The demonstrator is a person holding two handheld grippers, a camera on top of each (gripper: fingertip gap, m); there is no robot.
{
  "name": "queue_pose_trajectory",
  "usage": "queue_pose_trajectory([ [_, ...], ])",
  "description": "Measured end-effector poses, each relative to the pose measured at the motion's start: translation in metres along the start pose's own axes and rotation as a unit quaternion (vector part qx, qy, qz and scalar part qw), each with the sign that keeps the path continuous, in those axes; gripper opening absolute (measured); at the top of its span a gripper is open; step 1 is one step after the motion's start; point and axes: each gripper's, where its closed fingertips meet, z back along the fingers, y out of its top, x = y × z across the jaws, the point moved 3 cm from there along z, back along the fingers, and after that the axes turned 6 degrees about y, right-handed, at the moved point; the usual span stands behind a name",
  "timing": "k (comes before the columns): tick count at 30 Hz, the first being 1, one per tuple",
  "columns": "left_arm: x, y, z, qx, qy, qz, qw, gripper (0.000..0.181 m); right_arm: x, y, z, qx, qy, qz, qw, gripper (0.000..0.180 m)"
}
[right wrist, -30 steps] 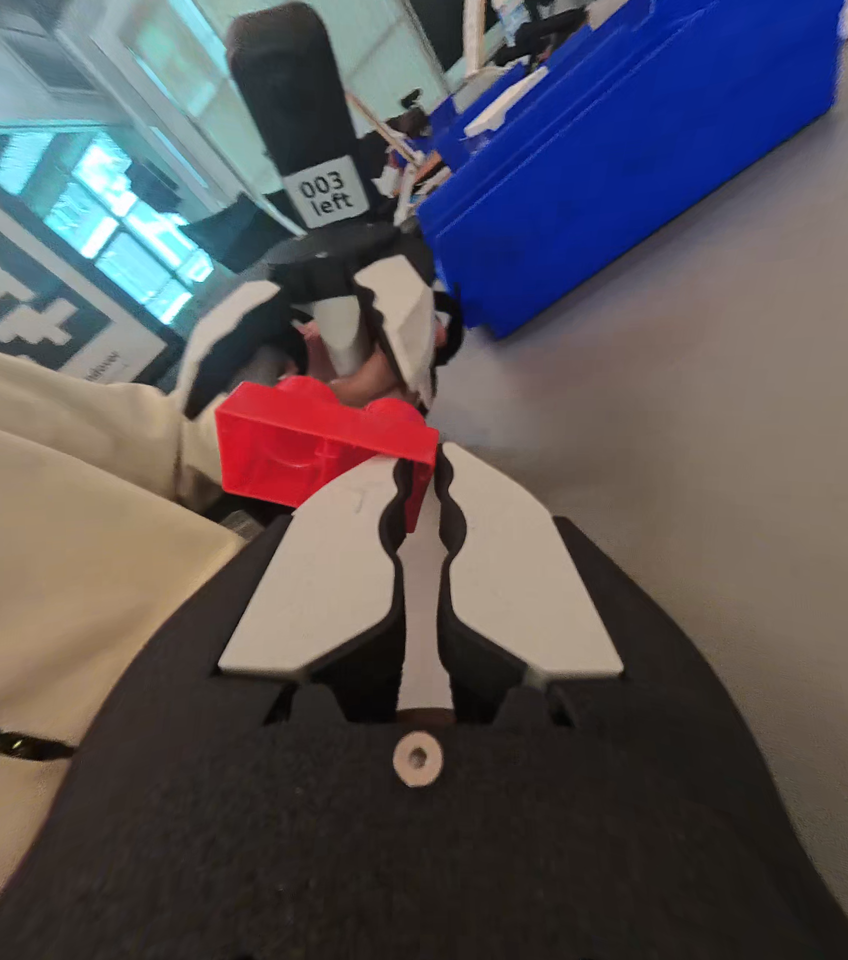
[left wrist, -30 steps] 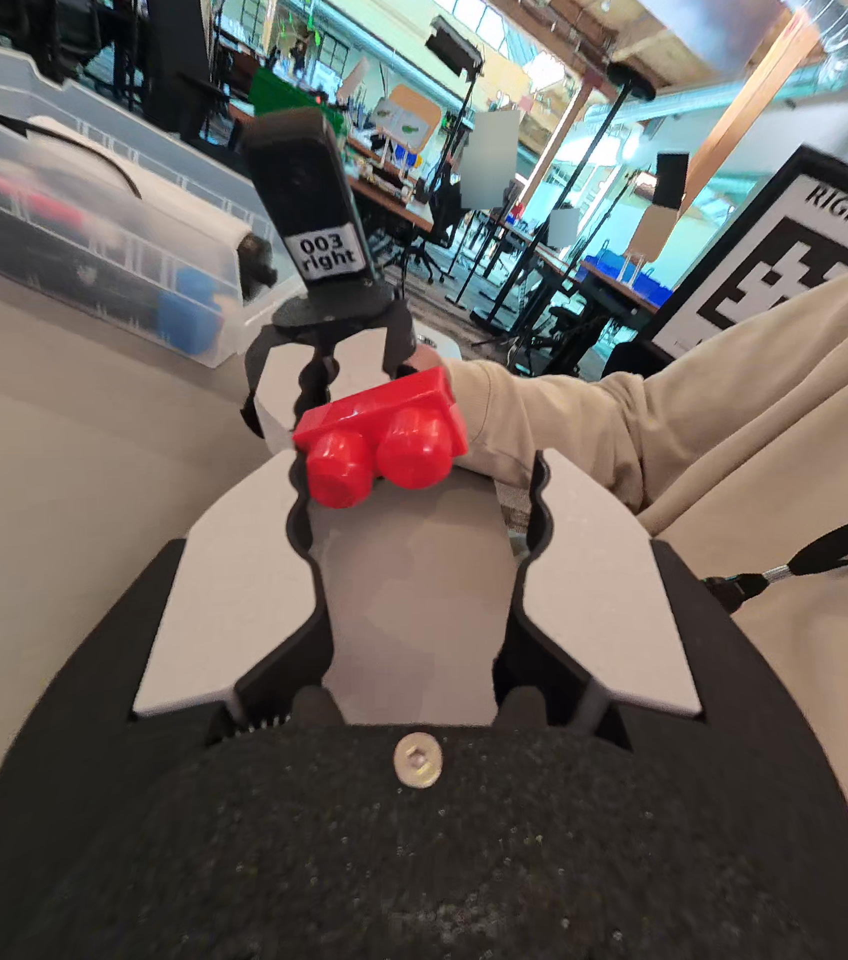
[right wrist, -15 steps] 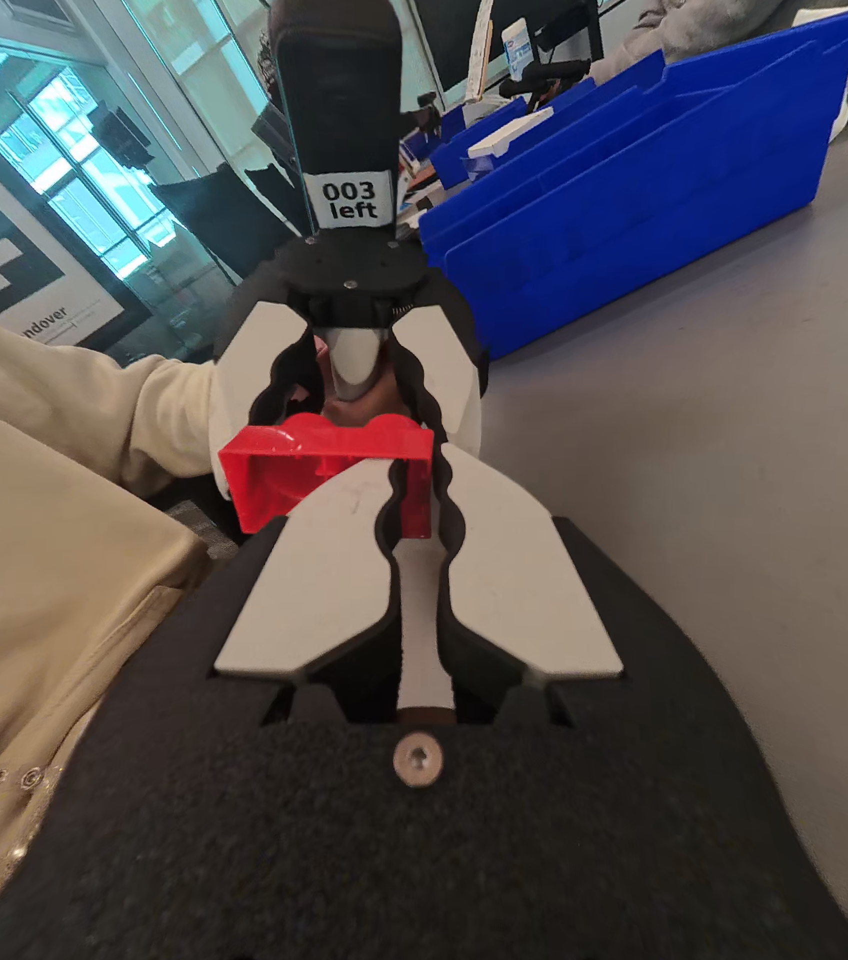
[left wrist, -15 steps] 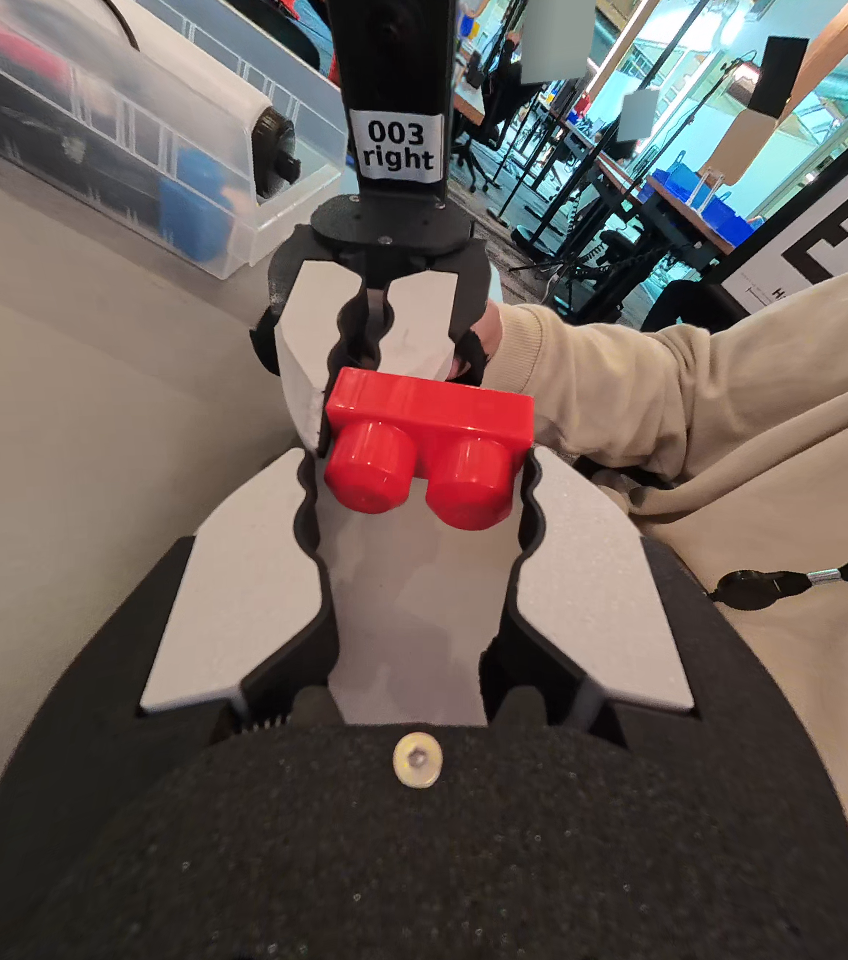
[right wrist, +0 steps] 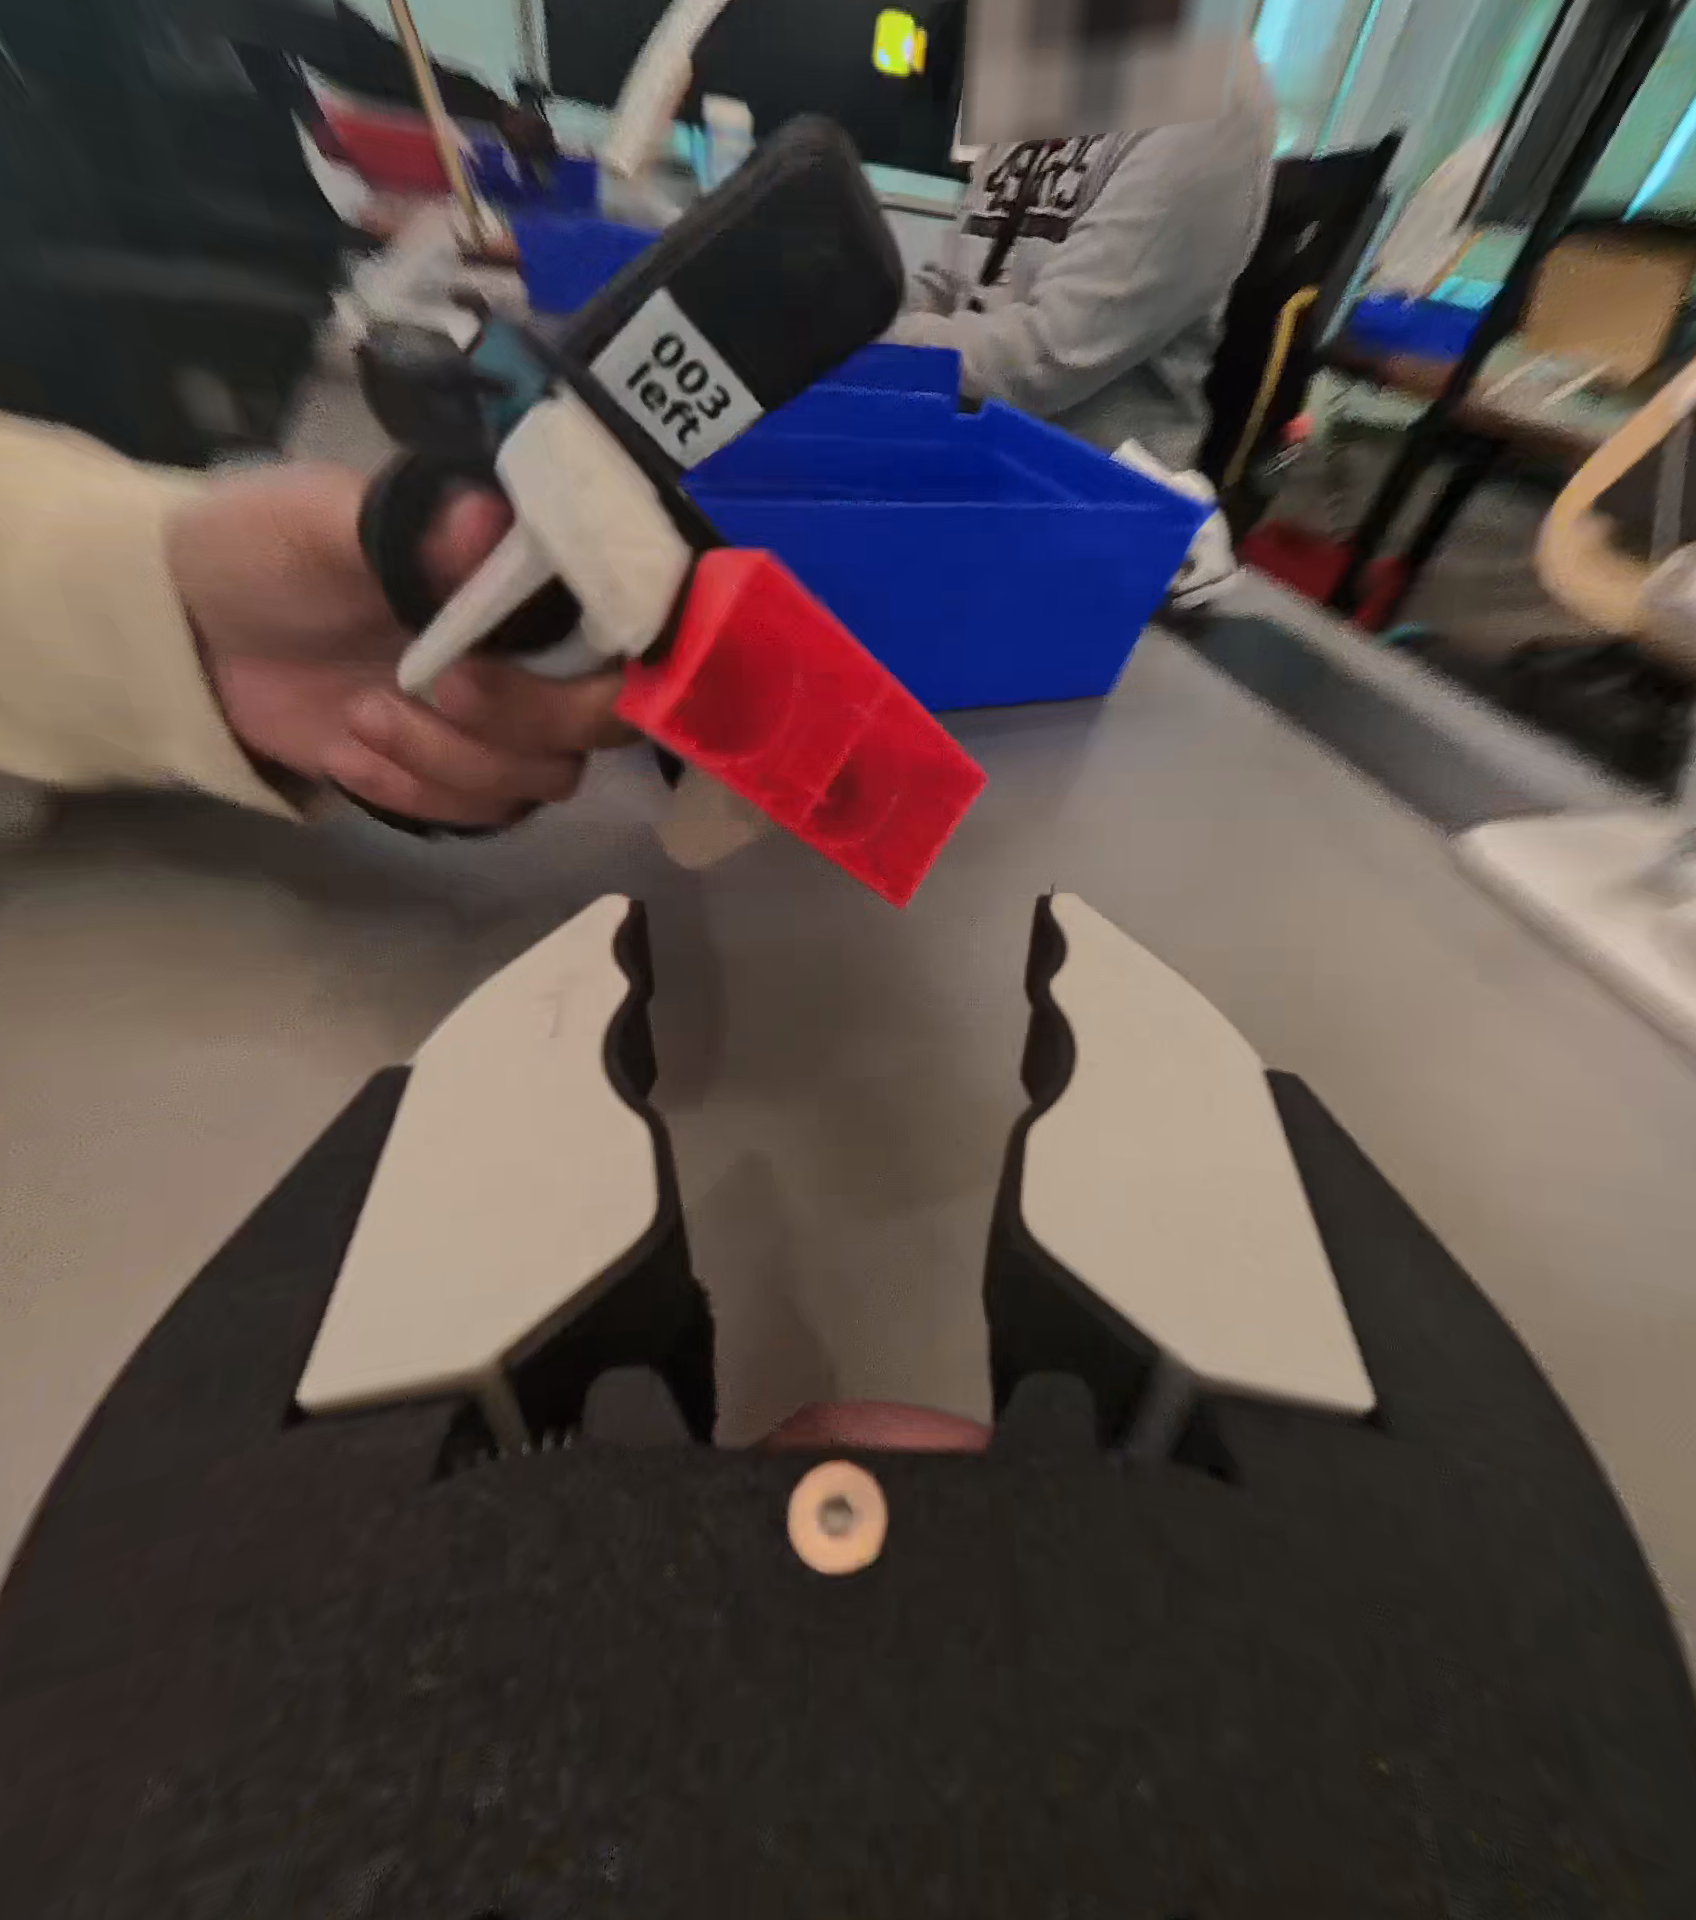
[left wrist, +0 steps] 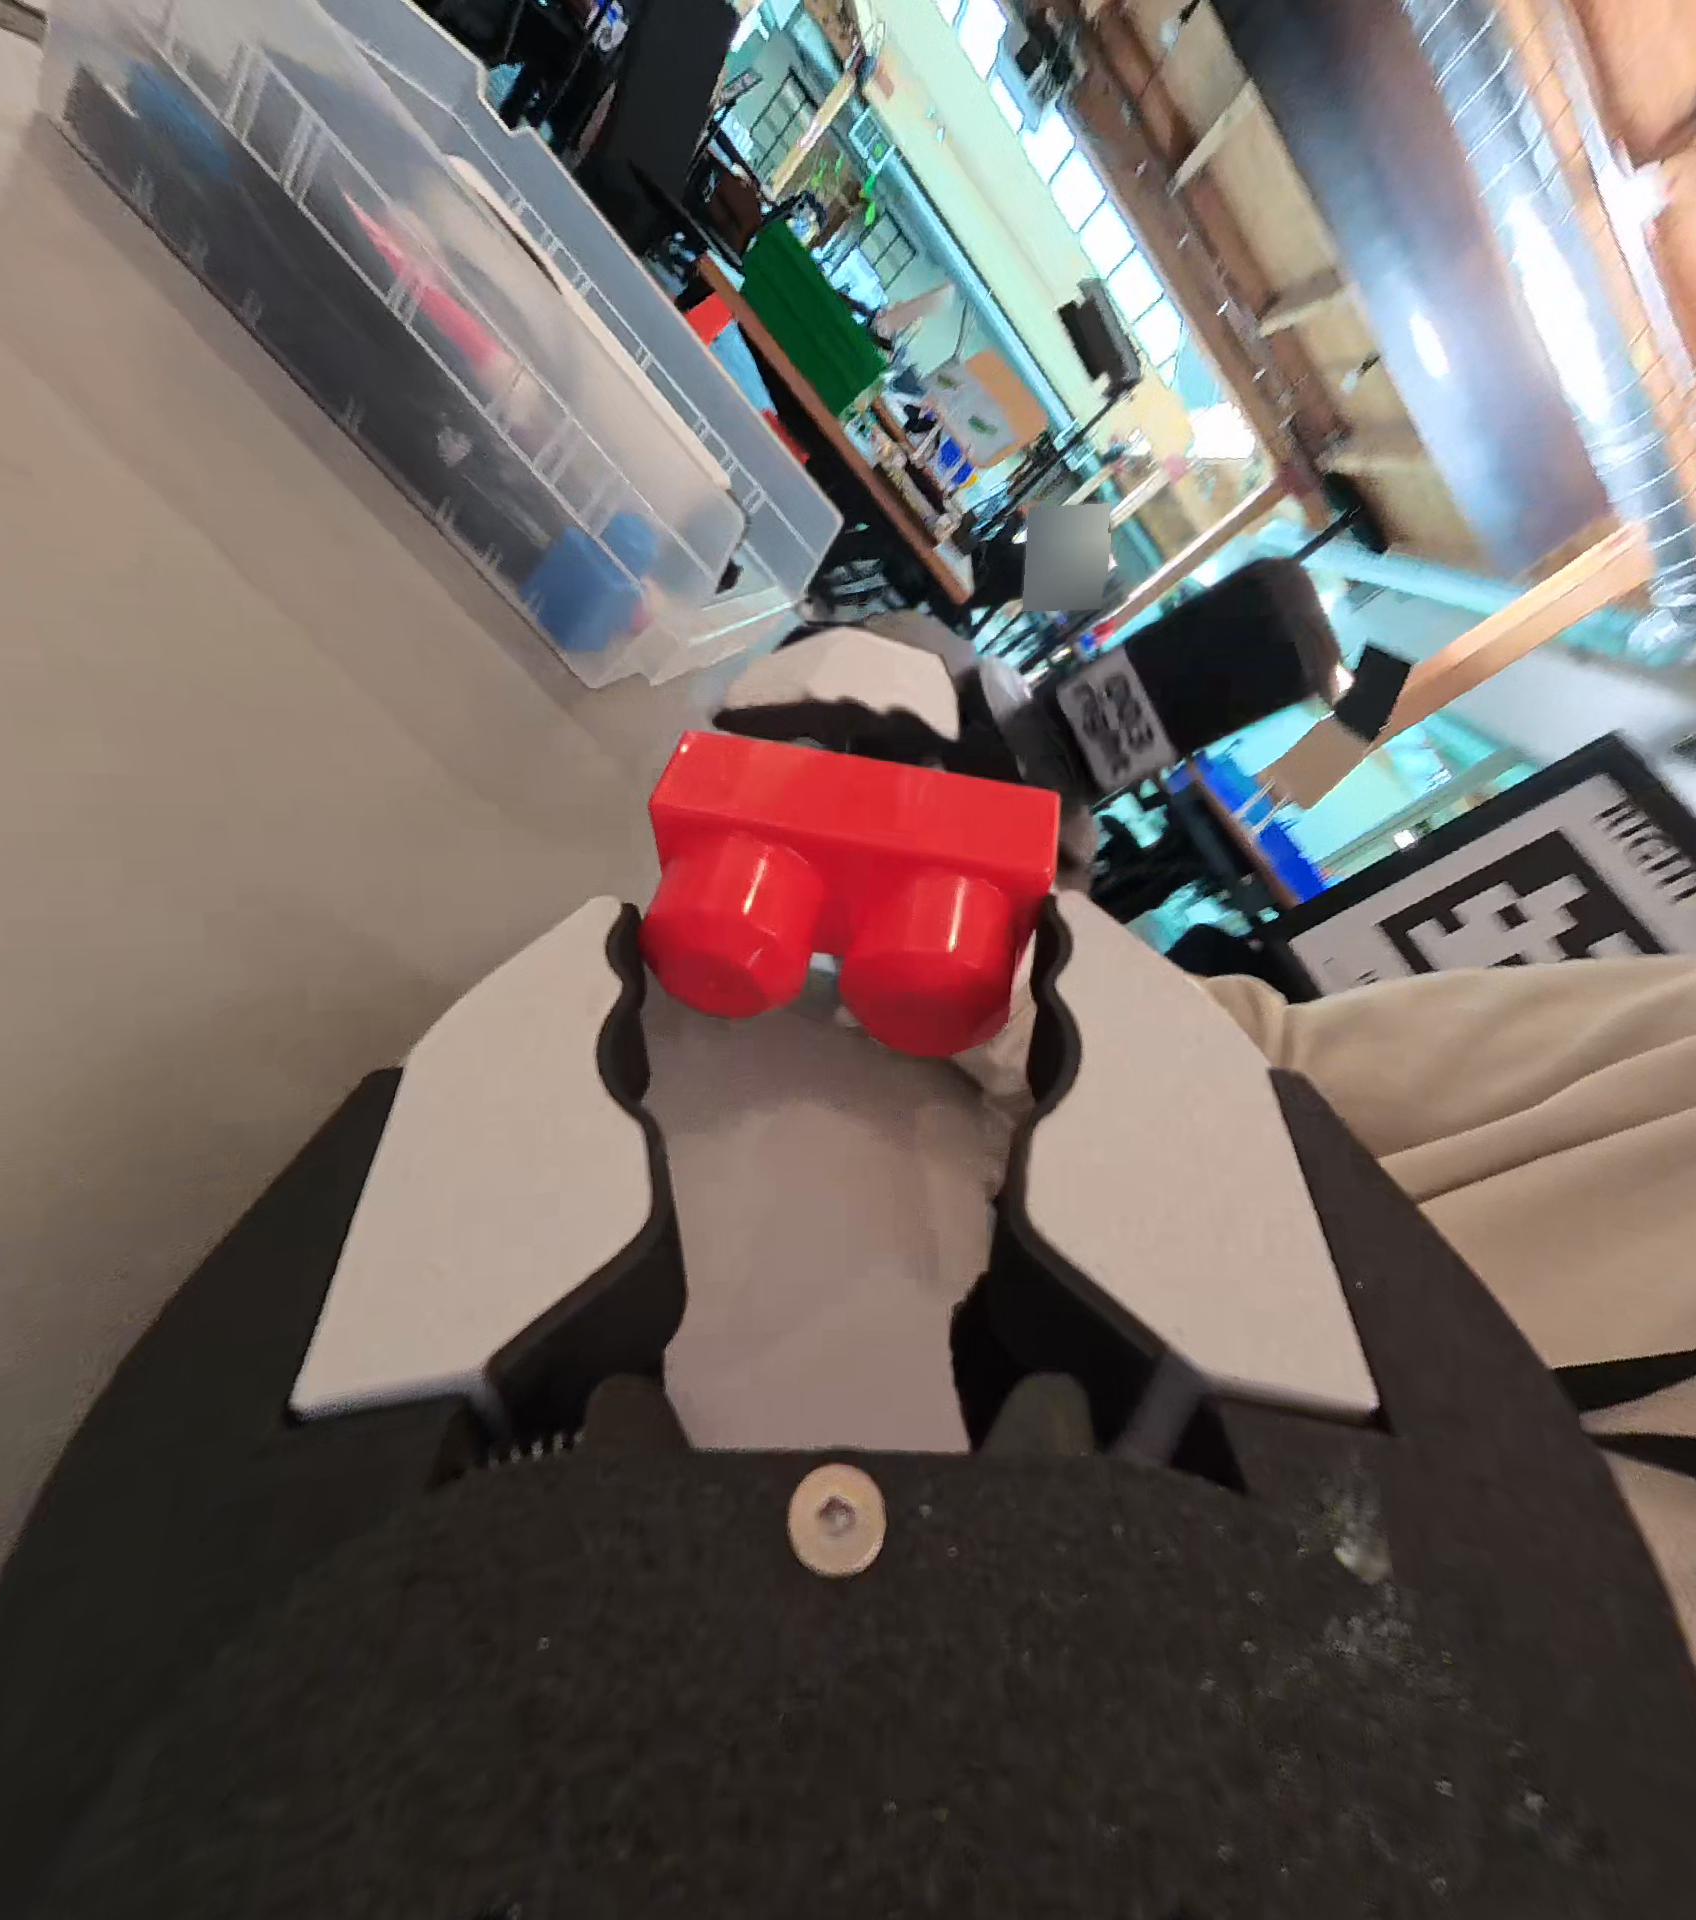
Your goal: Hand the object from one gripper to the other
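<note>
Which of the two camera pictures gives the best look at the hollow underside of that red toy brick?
The right wrist view: the red brick turns its open underside toward that camera, with both round cavities visible. The left wrist view shows only its studded top, pinched in the left gripper.

Open workshop or lab hall, grey worktable (right wrist: 1239,987), blue parts bin (right wrist: 927,561) at 12 o'clock, clear storage bin (left wrist: 428,343) at 11 o'clock, rows of cluttered benches (left wrist: 823,416), exposed timber ceiling (left wrist: 1602,260) at 2 o'clock, black-and-white marker board (left wrist: 1509,914)
</note>
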Motion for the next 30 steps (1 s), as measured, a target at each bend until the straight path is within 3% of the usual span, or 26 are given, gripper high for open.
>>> queue_pose_trajectory([
  [2,-0.003,0.0,-0.001,0.005,-0.008,0.035,0.999,0.071,-0.004,0.003,-0.002,-0.02,-0.059,0.103,0.993,0.066],
  [4,-0.011,-0.001,-0.002,0.014,0.011,0.059,0.998,0.07,-0.008,0.009,-0.002,-0.022,-0.117,0.187,0.975,0.052],
  [8,-0.016,0.006,-0.001,0.069,0.015,0.102,0.992,0.071,-0.019,0.028,0.002,0.039,-0.229,0.288,0.929,0.038],
  [16,0.008,0.003,-0.016,0.103,-0.103,0.177,0.973,0.071,-0.01,0.028,-0.011,0.011,-0.298,0.251,0.921,0.051],
  [22,0.014,-0.007,-0.031,0.09,-0.116,0.197,0.969,0.07,-0.01,0.024,-0.012,-0.013,-0.319,0.299,0.899,0.046],
  [30,0.013,-0.004,-0.026,0.096,-0.11,0.173,0.974,0.065,-0.005,0.025,-0.008,-0.022,-0.288,0.24,0.927,0.045],
])
